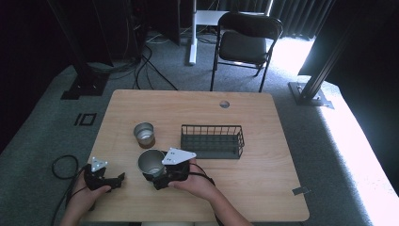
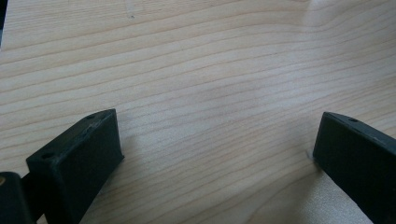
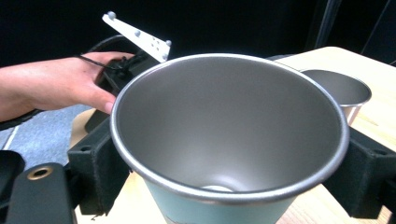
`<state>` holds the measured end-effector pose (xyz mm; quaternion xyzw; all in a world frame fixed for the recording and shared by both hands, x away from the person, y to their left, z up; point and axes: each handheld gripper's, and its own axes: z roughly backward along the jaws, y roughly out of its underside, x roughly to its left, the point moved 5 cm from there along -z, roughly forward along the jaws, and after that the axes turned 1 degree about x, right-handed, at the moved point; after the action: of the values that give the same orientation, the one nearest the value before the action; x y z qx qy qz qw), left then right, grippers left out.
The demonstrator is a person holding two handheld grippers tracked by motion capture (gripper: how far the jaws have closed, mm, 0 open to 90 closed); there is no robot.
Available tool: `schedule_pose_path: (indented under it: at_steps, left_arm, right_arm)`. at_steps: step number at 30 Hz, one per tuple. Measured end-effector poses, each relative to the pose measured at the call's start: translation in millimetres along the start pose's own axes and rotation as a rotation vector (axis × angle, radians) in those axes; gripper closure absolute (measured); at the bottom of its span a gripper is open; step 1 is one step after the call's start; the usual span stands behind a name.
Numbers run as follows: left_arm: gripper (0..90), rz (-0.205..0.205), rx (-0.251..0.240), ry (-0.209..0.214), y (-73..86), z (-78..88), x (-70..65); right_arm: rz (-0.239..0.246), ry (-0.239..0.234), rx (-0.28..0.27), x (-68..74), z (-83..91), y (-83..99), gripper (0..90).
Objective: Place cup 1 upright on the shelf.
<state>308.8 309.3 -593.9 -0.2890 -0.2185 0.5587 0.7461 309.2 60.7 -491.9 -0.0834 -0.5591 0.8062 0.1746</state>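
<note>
- Jaws of the right gripper [image 1: 157, 178] sit on either side of a metal cup [image 1: 151, 162] and press its wall just under the rim; in the right gripper view the cup [image 3: 229, 140] stands between the two black jaws, its open mouth facing the camera and a pale blue-green outer wall showing below the rim.
- Cup in the grip stands on the table [image 1: 263, 188] near its front edge, left of the middle, with the right hand [image 1: 200, 183] wrapped around the gripper body behind it.
- Second metal cup [image 1: 144, 134] stands upright a little farther back on the table, close to the held cup but apart from it; the right gripper view shows it [image 3: 343, 91] behind and to the side of the held cup's rim.
- Wire basket [image 1: 212, 141], dark and rectangular, rests on the table just to the right of both cups, near the table's middle.
- Left gripper [image 1: 115, 180] lies low at the table's front left corner, held by the left hand [image 1: 87, 195], well clear of the cups.
- Its jaws stand wide apart in the left gripper view, with bare wood grain between them and nothing held.
- Behind the table, a black folding chair [image 1: 244, 42] stands on the grey carpet.
</note>
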Motion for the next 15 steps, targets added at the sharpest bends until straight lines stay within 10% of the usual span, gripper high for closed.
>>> schedule_pose_path:
  at_steps: [15]
  left_arm:
    - [1.7,-0.002,0.000,-0.001,0.0,0.0,0.2]
  right_arm:
    - [-0.006,0.026,-0.066,-11.1,20.1,-35.3,12.5]
